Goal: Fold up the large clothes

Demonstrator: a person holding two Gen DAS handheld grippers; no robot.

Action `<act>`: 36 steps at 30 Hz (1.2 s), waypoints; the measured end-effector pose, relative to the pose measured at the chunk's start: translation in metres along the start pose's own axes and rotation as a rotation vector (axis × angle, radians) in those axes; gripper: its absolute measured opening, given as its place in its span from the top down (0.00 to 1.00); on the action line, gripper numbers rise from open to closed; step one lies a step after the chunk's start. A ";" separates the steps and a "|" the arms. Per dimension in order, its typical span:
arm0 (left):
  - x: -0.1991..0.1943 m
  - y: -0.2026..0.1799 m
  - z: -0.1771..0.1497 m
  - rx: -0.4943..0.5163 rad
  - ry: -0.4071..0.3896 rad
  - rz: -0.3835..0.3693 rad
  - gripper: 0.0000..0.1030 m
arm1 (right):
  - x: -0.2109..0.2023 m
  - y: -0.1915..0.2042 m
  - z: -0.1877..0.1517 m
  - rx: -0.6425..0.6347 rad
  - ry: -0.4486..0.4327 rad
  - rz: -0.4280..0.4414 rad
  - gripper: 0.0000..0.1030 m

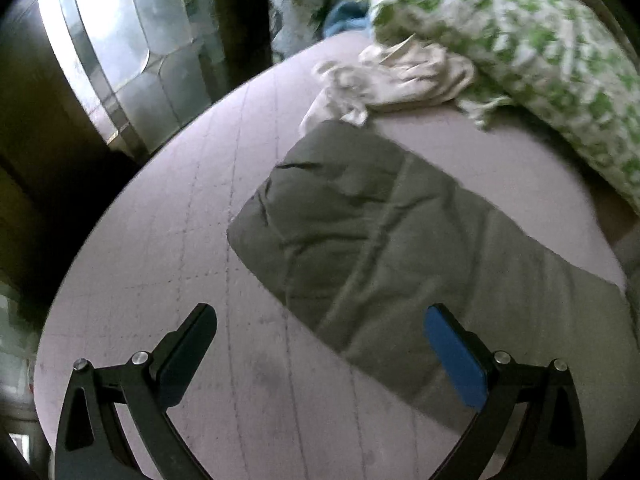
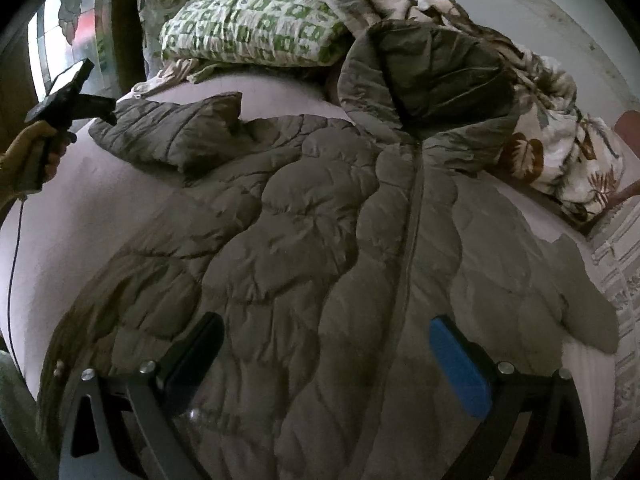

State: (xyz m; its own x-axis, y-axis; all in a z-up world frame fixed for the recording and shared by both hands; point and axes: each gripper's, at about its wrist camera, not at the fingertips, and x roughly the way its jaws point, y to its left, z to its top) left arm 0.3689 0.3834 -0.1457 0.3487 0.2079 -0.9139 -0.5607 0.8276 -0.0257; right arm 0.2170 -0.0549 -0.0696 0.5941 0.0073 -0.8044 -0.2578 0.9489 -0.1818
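Note:
An olive quilted hooded jacket (image 2: 304, 240) lies spread front-up on the bed, zipper down its middle, hood (image 2: 424, 72) toward the pillows. My right gripper (image 2: 326, 360) hovers open over the jacket's lower body, with nothing between its fingers. One sleeve (image 2: 172, 136) stretches out to the left, the other sleeve (image 2: 580, 312) to the right. In the left wrist view that left sleeve (image 1: 360, 240) runs diagonally across the sheet, and my left gripper (image 1: 324, 344) is open just above its near edge. A hand (image 2: 36, 152) holds the left gripper (image 2: 96, 92) at the bed's left side.
The bed has a pale pink sheet (image 1: 180, 240). A green patterned pillow (image 2: 248, 28) and a crumpled white cloth (image 1: 400, 76) lie at its head. A leaf-print blanket (image 2: 560, 140) is bunched at the right. A window (image 1: 112, 40) sits beyond the left bed edge.

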 end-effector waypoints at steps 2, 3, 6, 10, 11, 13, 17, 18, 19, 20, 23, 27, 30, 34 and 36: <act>0.013 0.000 0.001 -0.001 0.026 0.018 0.00 | 0.008 -0.002 0.004 0.002 0.010 -0.001 0.00; 0.017 -0.001 0.000 0.005 0.022 0.016 0.00 | 0.012 -0.003 0.006 0.002 0.013 -0.006 0.00; 0.013 -0.005 -0.004 0.028 -0.020 0.016 0.11 | 0.022 -0.007 0.011 0.008 0.027 -0.014 0.00; -0.005 -0.023 -0.011 0.096 -0.081 0.038 0.71 | 0.030 -0.014 0.013 0.024 0.040 -0.020 0.00; -0.010 -0.027 -0.012 0.114 -0.093 0.052 0.74 | 0.031 -0.015 0.013 0.028 0.041 -0.019 0.00; -0.022 -0.024 -0.014 0.103 -0.113 0.038 0.81 | 0.030 -0.016 0.013 0.033 0.042 -0.012 0.00; -0.062 -0.006 -0.019 0.056 -0.192 0.022 0.84 | 0.029 -0.022 0.010 0.052 0.046 -0.006 0.00; -0.069 -0.002 -0.019 0.055 -0.208 0.025 0.84 | 0.028 -0.025 0.010 0.056 0.045 -0.009 0.00; -0.084 0.004 -0.019 0.055 -0.234 0.025 0.84 | 0.026 -0.027 0.009 0.061 0.042 -0.011 0.00; -0.097 0.010 -0.018 0.049 -0.254 0.022 0.84 | 0.023 -0.029 0.008 0.064 0.038 -0.013 0.00; -0.135 0.020 -0.018 0.041 -0.299 -0.009 0.84 | 0.014 -0.035 0.004 0.077 0.020 -0.015 0.00; -0.188 -0.008 -0.026 0.136 -0.391 -0.027 0.84 | 0.000 -0.043 -0.001 0.101 -0.002 -0.013 0.00; -0.220 -0.040 -0.028 0.206 -0.439 -0.097 0.84 | -0.009 -0.054 -0.006 0.128 -0.014 -0.013 0.00; -0.260 -0.109 -0.061 0.350 -0.468 -0.219 0.84 | -0.018 -0.073 -0.016 0.163 -0.019 -0.029 0.00; -0.269 -0.144 -0.084 0.421 -0.454 -0.280 0.84 | -0.020 -0.087 -0.025 0.187 -0.015 -0.041 0.00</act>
State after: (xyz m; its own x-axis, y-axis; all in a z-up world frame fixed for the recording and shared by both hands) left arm 0.2933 0.1648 0.0697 0.7702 0.0783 -0.6330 -0.0949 0.9955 0.0076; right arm 0.2087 -0.1453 -0.0522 0.6132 -0.0292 -0.7894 -0.0881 0.9906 -0.1051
